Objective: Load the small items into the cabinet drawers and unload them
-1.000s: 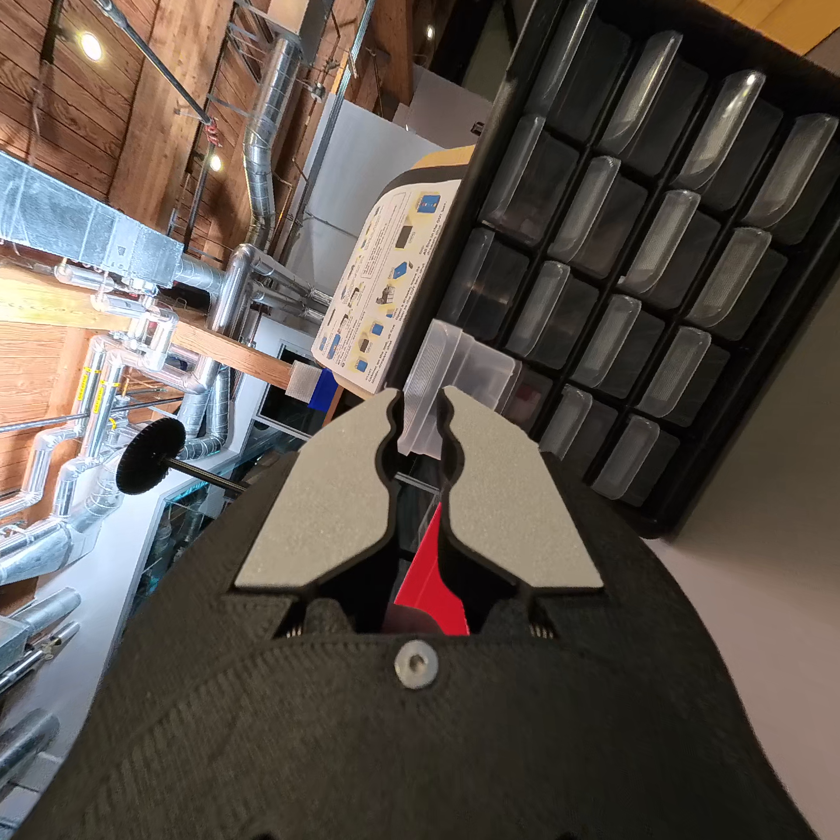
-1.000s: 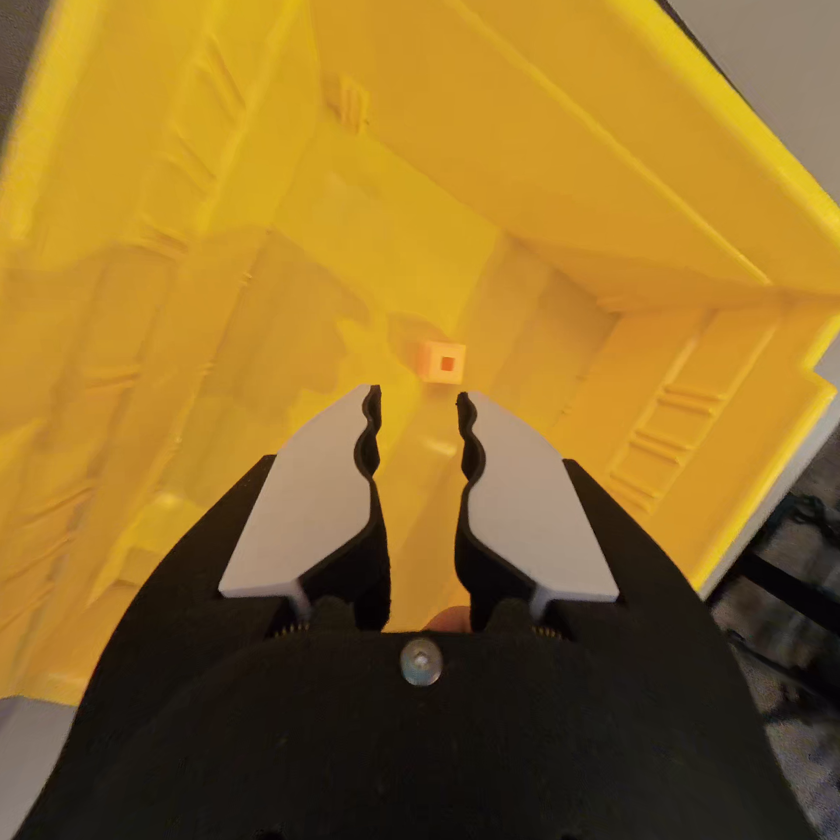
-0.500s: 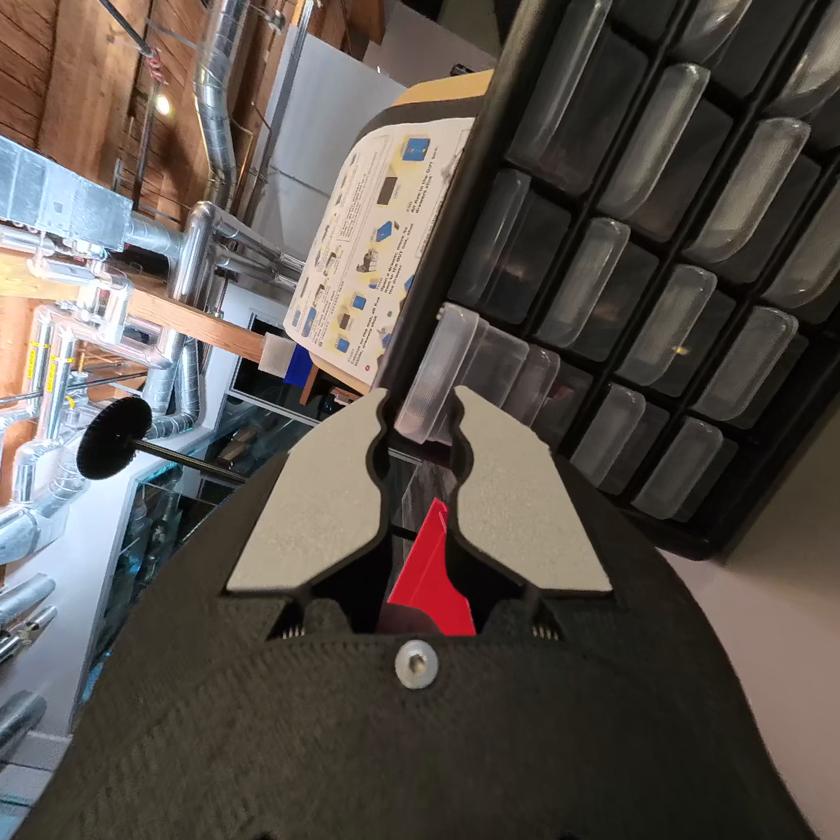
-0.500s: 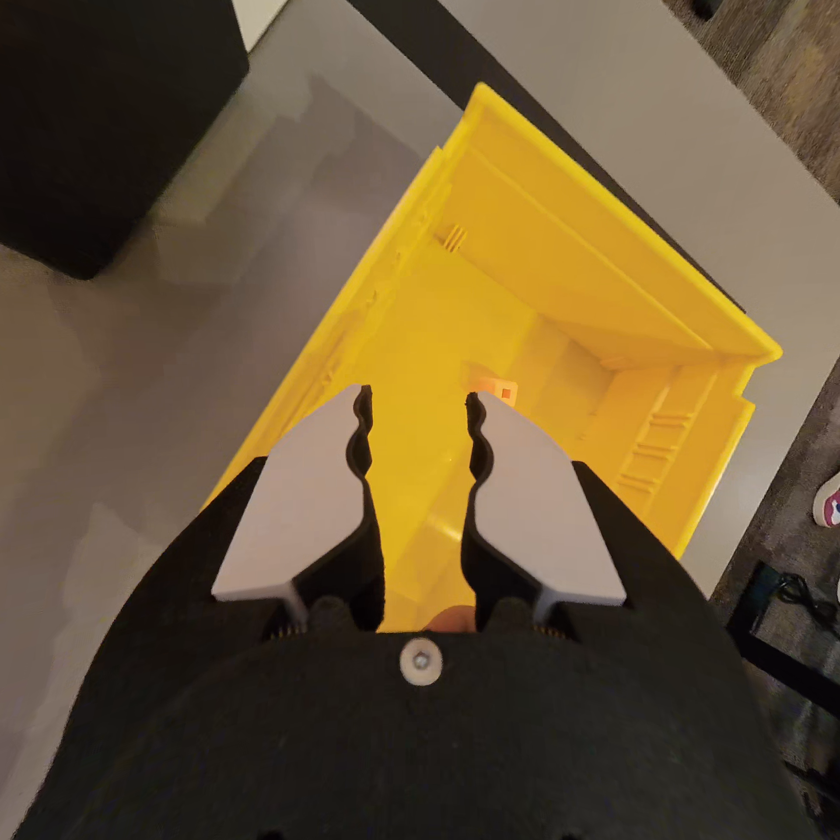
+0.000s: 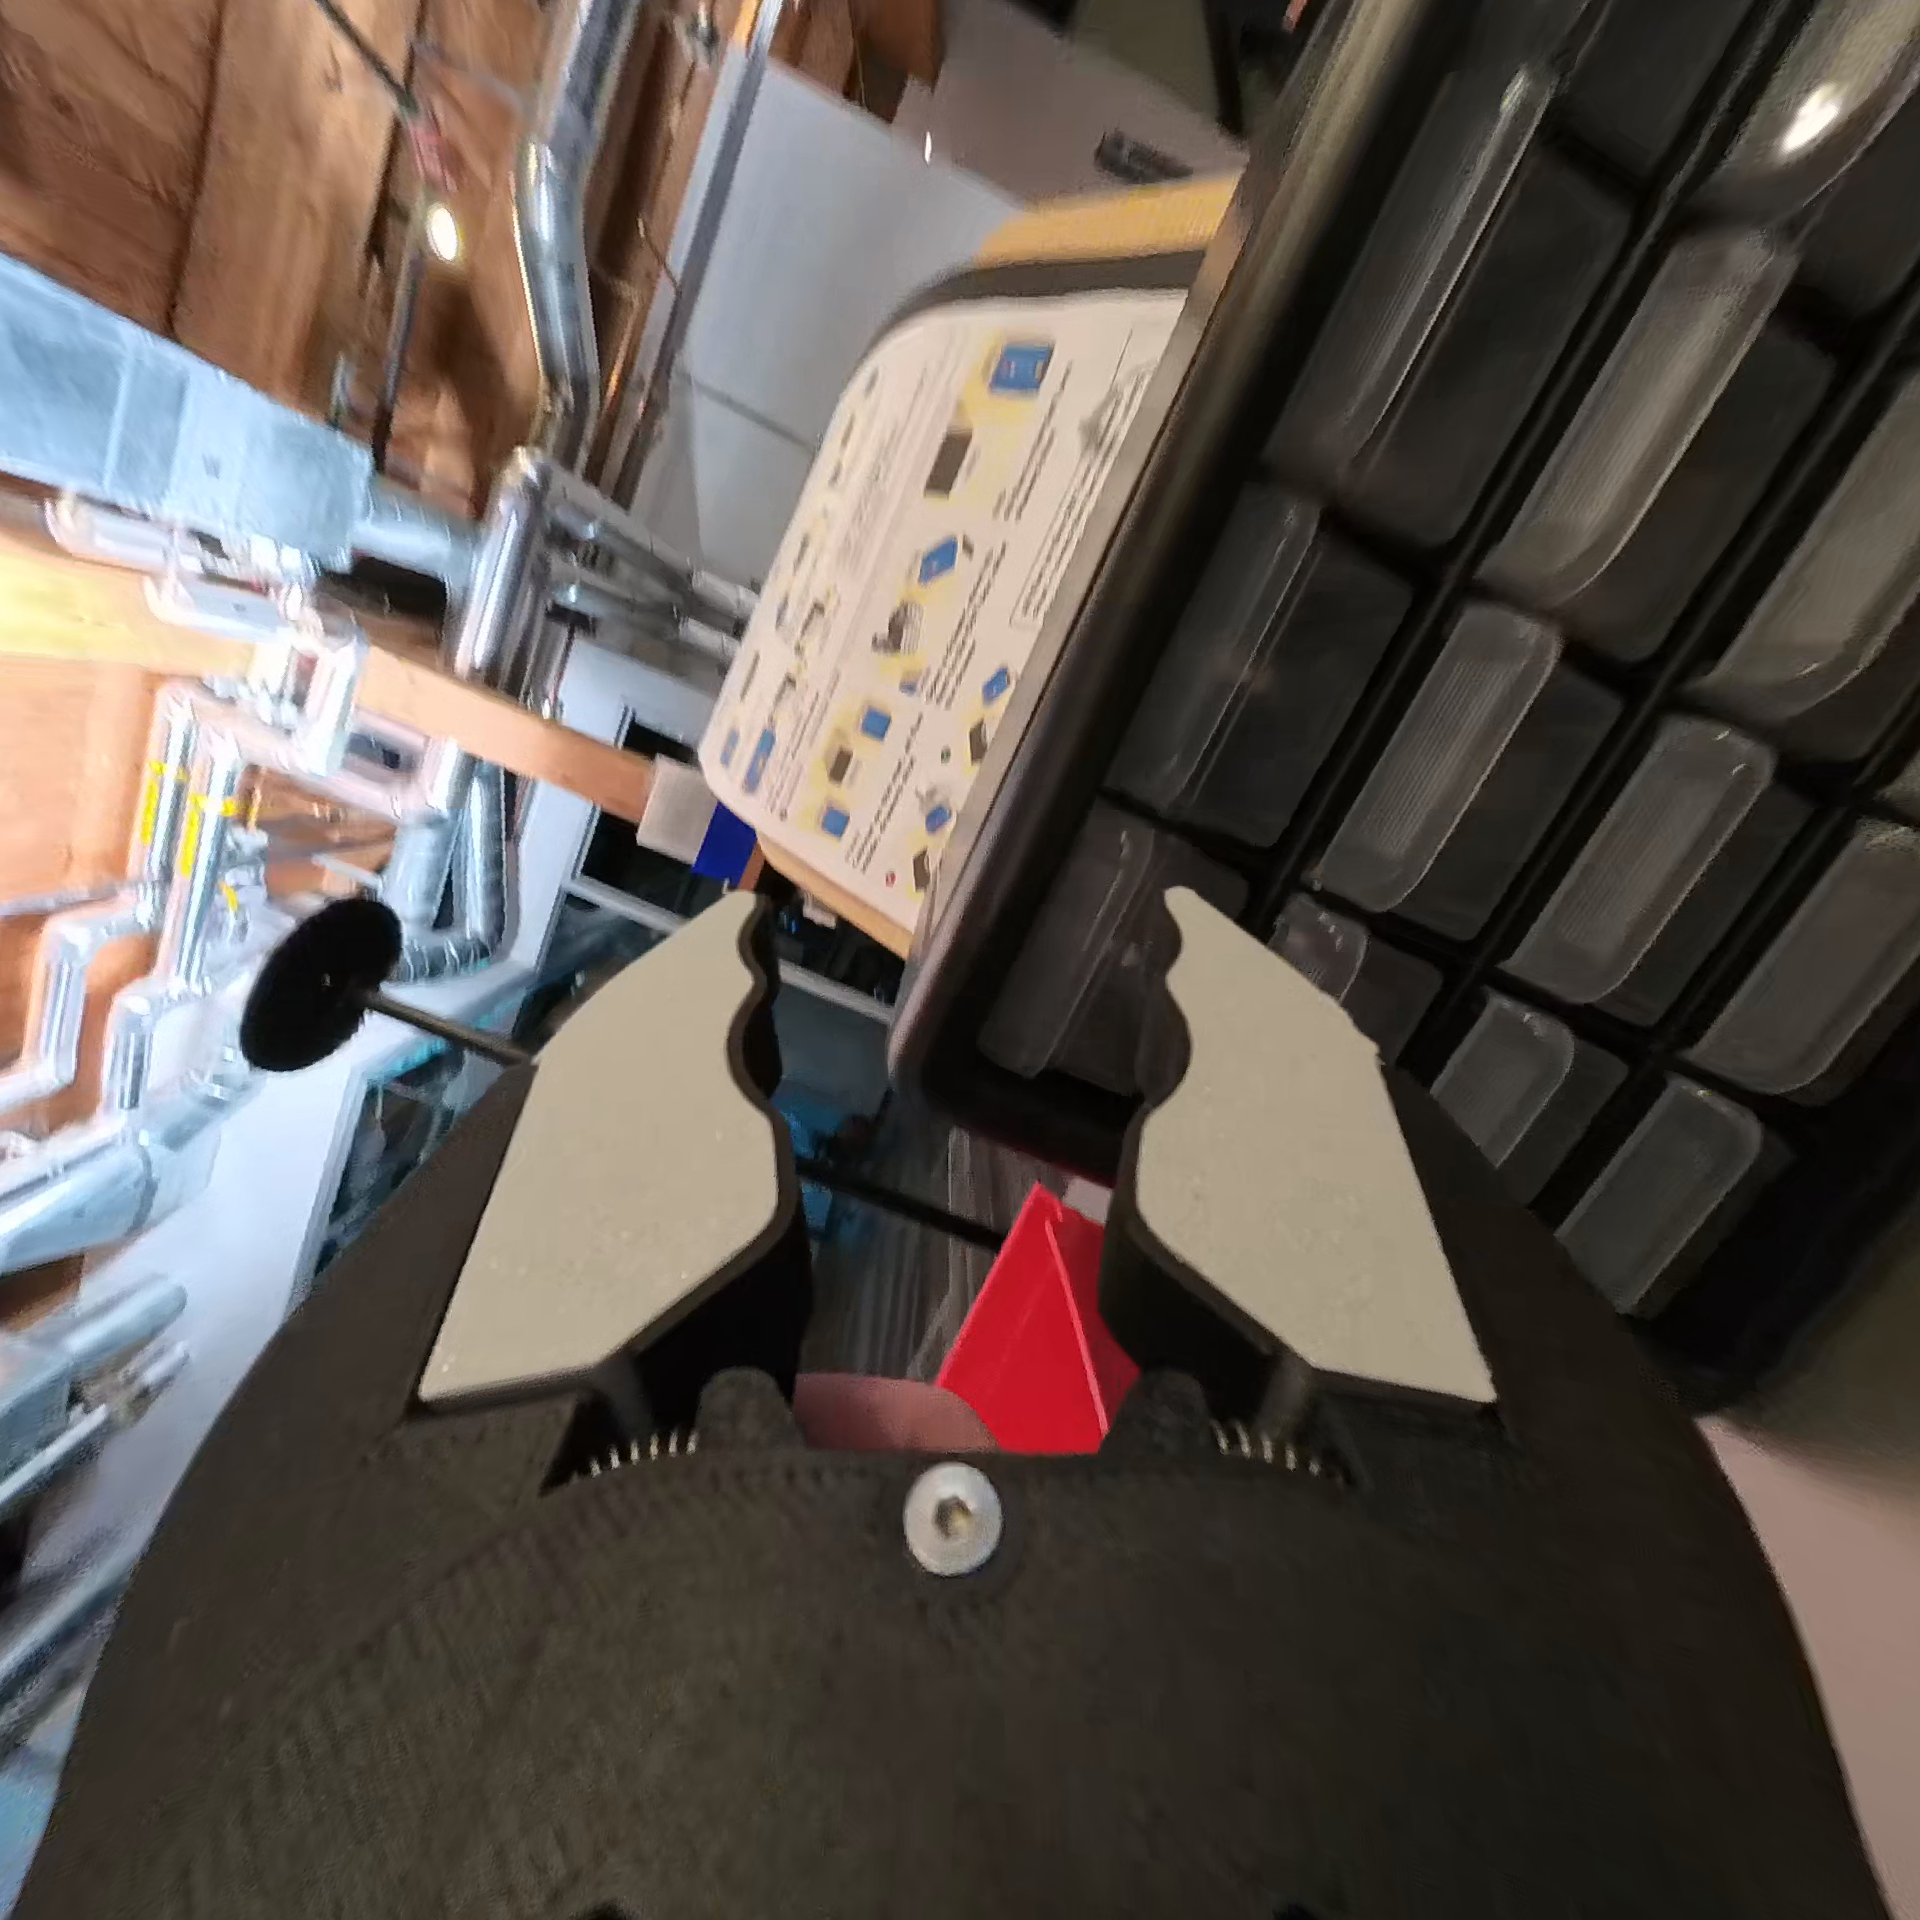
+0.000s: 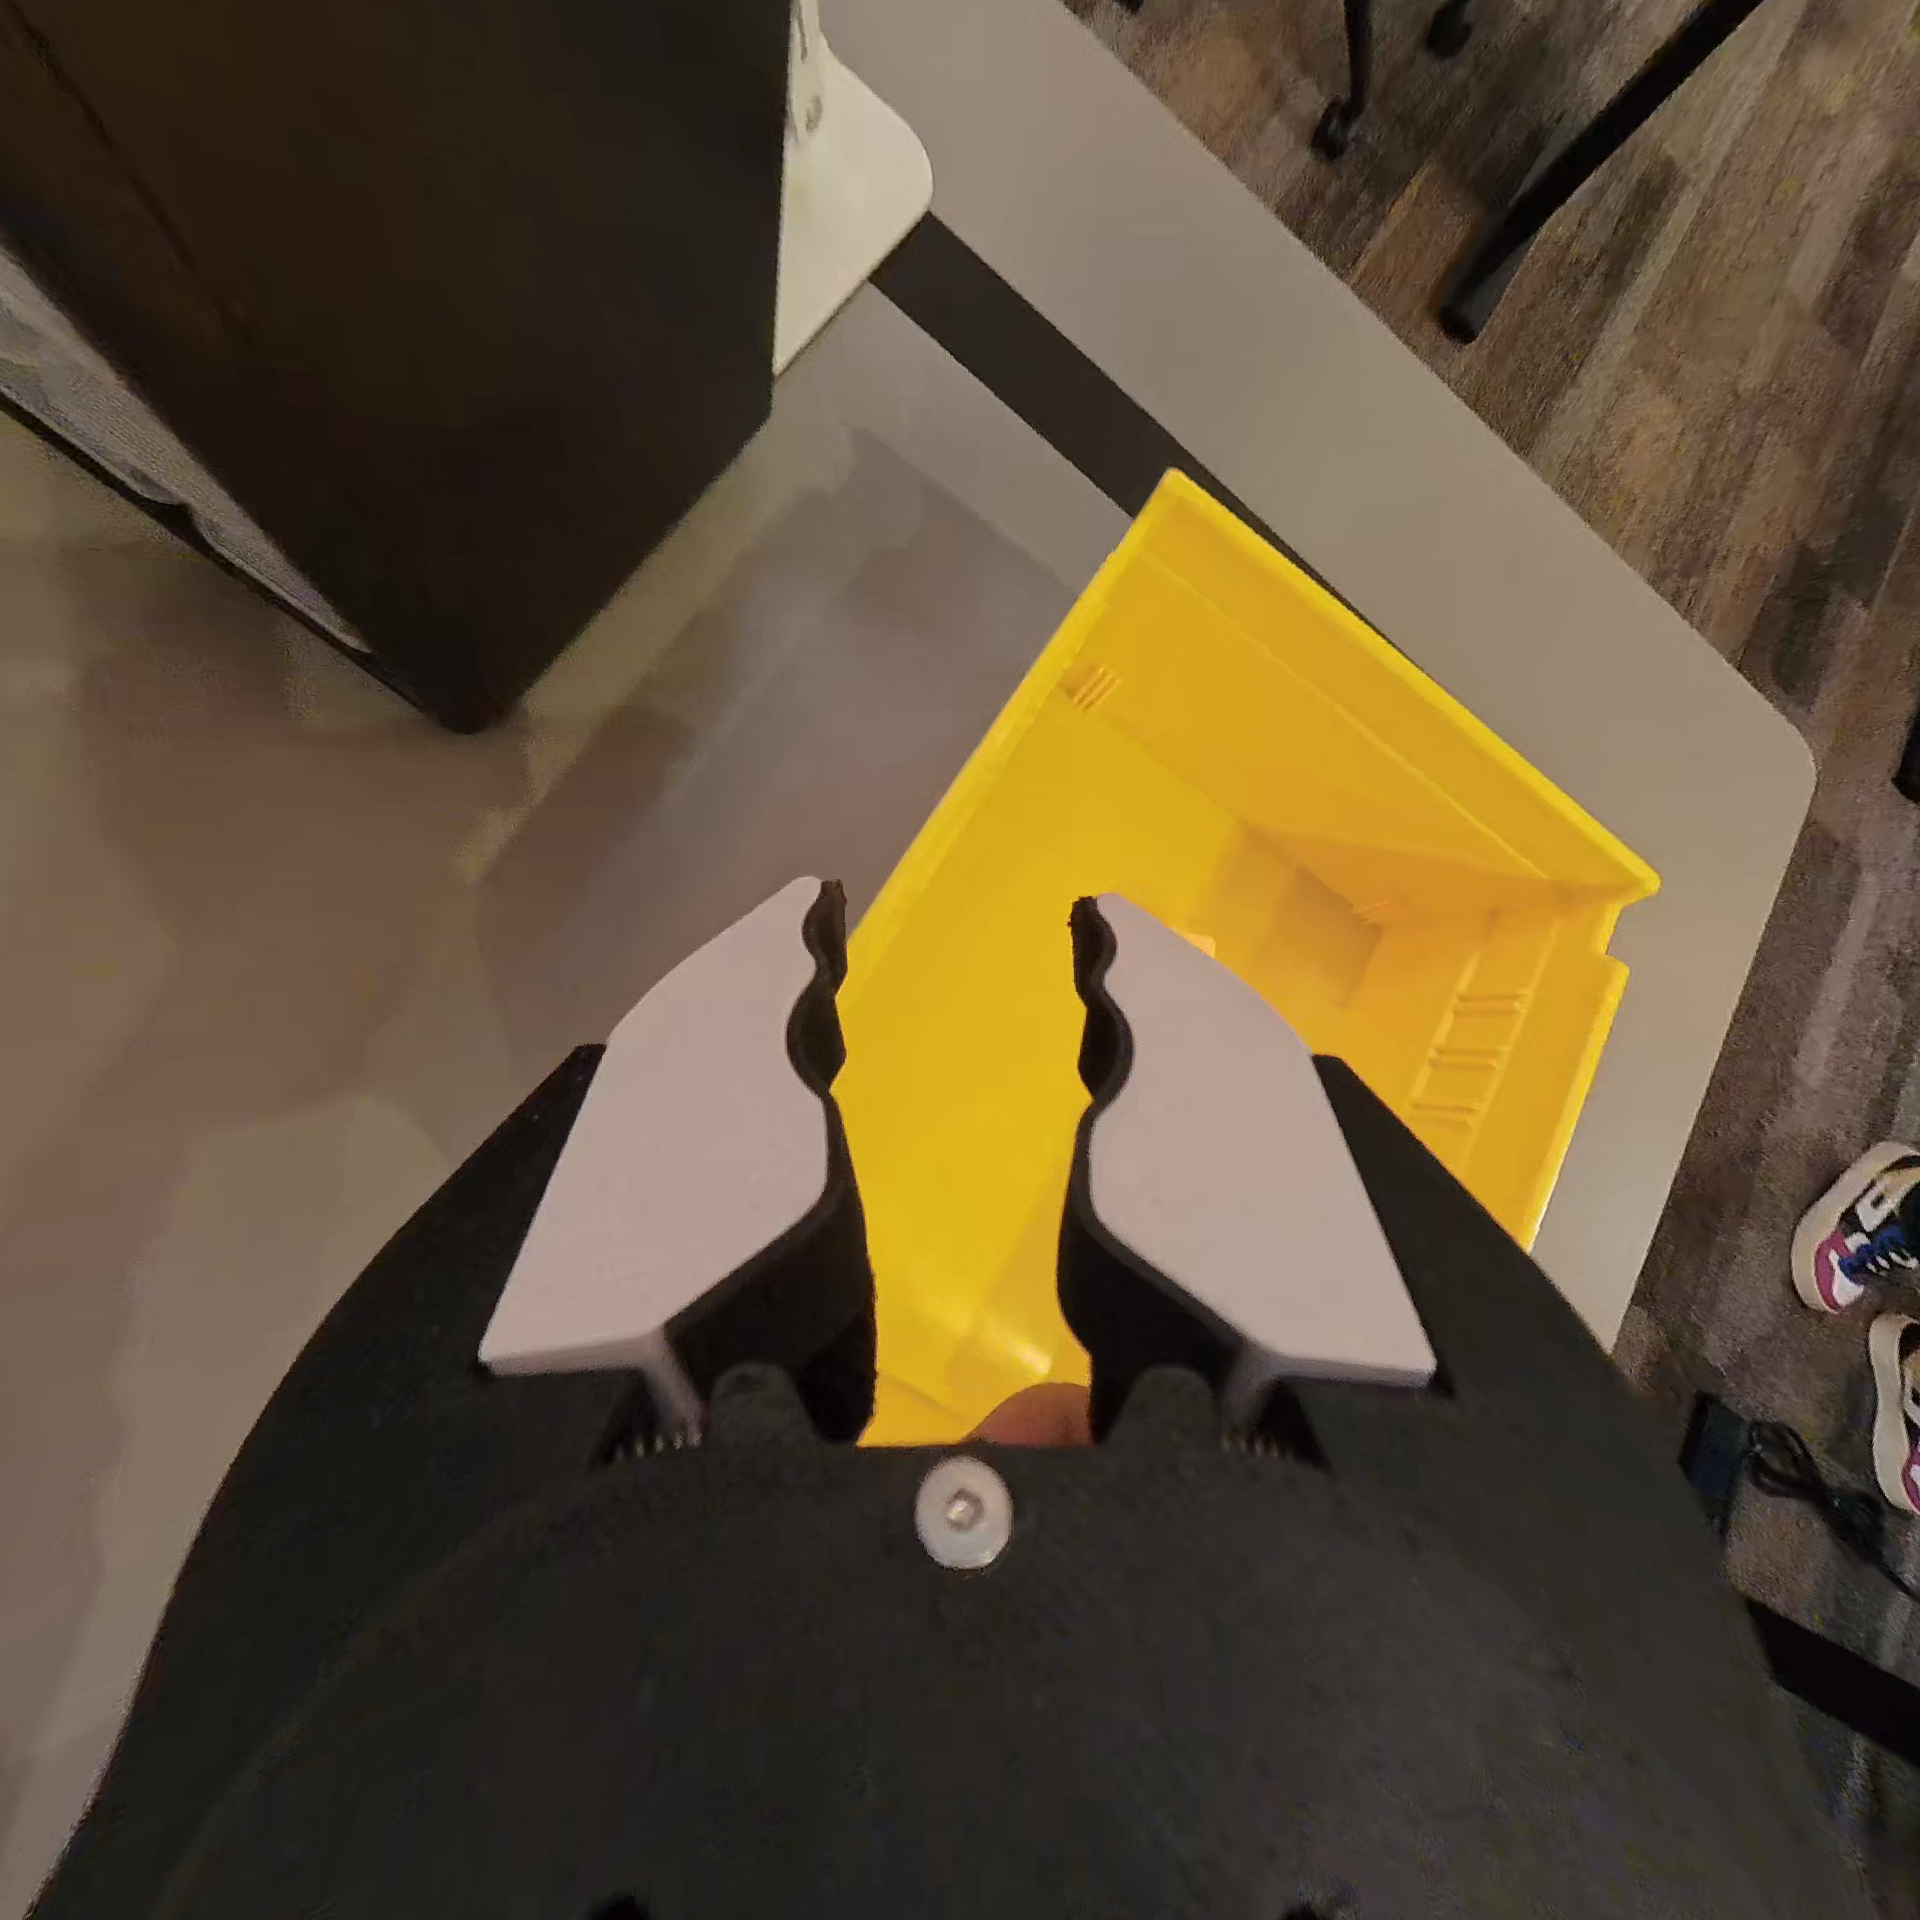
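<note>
1. Since its fingers stand wide apart with nothing between them, the left hand-held gripper [image 5: 961, 940] is free; it sits just in front of the black drawer cabinet [image 5: 1164, 665], near that cabinet's lower left corner.
2. Clear plastic drawers [image 5: 1621, 862] fill the cabinet in rows; the corner drawer [image 5: 1070, 935] lies between the spread fingertips but is not gripped. These drawers look light, thin-walled and smooth, so they would likely slide easily and flex under a hard squeeze; the protruding front lip is the sensible place to pinch.
3. A red bin [image 5: 1029, 1340] shows low between the left fingers, beyond them.
4. Over the yellow bin [image 6: 1278, 748] on the bench [image 6: 312, 935], the right hand-held gripper [image 6: 951, 904] is also parted and empty.
5. A sliver of a small orange item [image 6: 1203, 943] peeks past the right finger, down in the yellow bin. It seems tiny, light and rigid; flat opposite faces would suit a gentle pinch, as it could skid on the slick bin floor.
</note>
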